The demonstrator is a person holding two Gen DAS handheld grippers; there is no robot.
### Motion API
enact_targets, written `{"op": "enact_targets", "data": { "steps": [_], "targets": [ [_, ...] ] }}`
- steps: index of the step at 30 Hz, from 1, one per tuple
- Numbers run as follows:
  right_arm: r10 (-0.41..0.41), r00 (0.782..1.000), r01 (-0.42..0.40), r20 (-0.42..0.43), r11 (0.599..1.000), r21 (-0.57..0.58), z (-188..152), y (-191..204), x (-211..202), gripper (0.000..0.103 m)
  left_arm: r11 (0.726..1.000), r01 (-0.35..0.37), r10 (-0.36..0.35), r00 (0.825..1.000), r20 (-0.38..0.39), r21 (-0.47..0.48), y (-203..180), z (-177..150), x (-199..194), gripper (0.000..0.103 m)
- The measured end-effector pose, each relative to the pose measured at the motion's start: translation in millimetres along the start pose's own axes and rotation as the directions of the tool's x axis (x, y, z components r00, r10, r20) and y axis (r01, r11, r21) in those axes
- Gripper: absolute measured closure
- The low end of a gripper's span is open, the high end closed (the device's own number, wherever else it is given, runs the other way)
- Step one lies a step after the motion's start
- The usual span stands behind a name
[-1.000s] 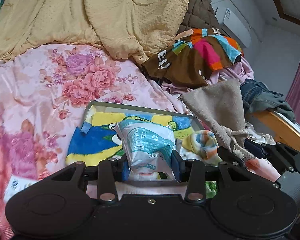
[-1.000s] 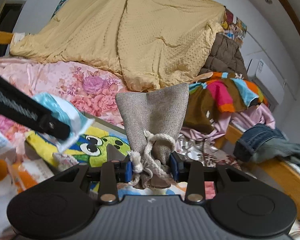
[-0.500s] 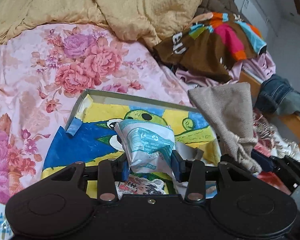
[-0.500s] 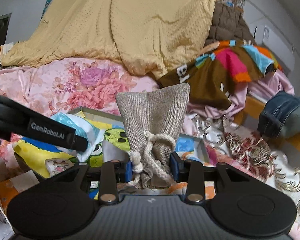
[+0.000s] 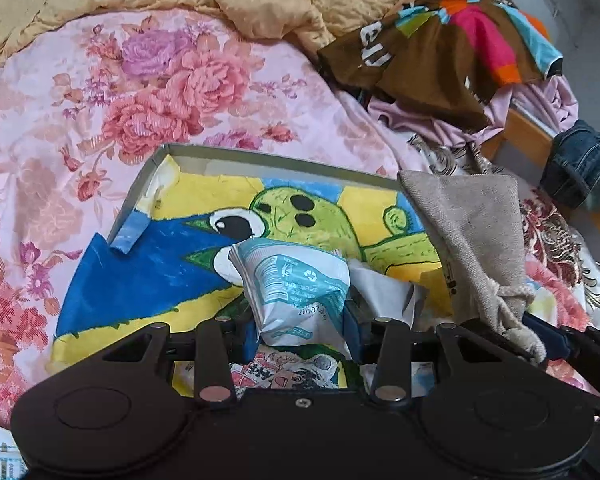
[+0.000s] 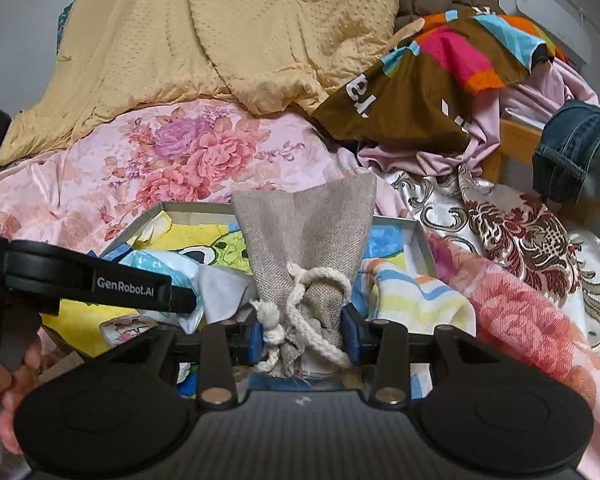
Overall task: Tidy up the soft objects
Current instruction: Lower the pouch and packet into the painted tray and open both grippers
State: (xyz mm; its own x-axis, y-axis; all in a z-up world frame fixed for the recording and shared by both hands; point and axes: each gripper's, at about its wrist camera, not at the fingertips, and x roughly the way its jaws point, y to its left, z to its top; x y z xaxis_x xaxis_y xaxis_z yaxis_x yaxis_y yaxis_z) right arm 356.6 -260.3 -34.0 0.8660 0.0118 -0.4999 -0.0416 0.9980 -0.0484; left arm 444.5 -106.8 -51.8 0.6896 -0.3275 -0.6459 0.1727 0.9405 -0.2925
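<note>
Crumpled teal-white packet (image 5: pixel 296 288) and tied burlap pouch (image 6: pixel 306 256) held above cartoon-lined box (image 5: pixel 260 158).

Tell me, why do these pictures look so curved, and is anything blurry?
Left wrist view: fisheye lens bends the shallow box rim; soft daylight, tissue pack sharp. Right wrist view: dark corners, edges stretched, the red cloth at right smeared, linen pouch sharp.

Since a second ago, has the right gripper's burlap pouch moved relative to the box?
Yes. The burlap pouch now overlaps the box; earlier it sat against the yellow quilt above.
</note>
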Motion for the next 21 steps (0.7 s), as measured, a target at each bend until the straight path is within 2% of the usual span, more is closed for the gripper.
{"op": "enact_targets", "data": {
  "steps": [12, 16, 18, 21],
  "targets": [
    [0.021, 0.999, -0.02, -0.037, 1.0, 0.021, 0, -5, 3, 0.055, 0.996, -0.016, 0.01, 0.997, -0.07, -0.091, 8, -1, 13, 0.055],
    [0.018, 0.999, -0.017, -0.042, 1.0, 0.015, 1, -4, 3, 0.052, 0.993, -0.026, 0.018, 0.998, -0.065, -0.118, 11, 0, 9, 0.046],
    [0.021, 0.999, -0.021, -0.043, 1.0, 0.013, 2, -3, 2, 0.048, 0.991, -0.032, 0.024, 0.998, -0.065, -0.128, 13, 1, 6, 0.038],
    [0.025, 0.999, -0.025, -0.034, 1.0, 0.011, 4, -2, -2, 0.04, 0.991, -0.04, 0.033, 0.998, -0.057, -0.126, 15, 3, -2, 0.031]
  ]
}}
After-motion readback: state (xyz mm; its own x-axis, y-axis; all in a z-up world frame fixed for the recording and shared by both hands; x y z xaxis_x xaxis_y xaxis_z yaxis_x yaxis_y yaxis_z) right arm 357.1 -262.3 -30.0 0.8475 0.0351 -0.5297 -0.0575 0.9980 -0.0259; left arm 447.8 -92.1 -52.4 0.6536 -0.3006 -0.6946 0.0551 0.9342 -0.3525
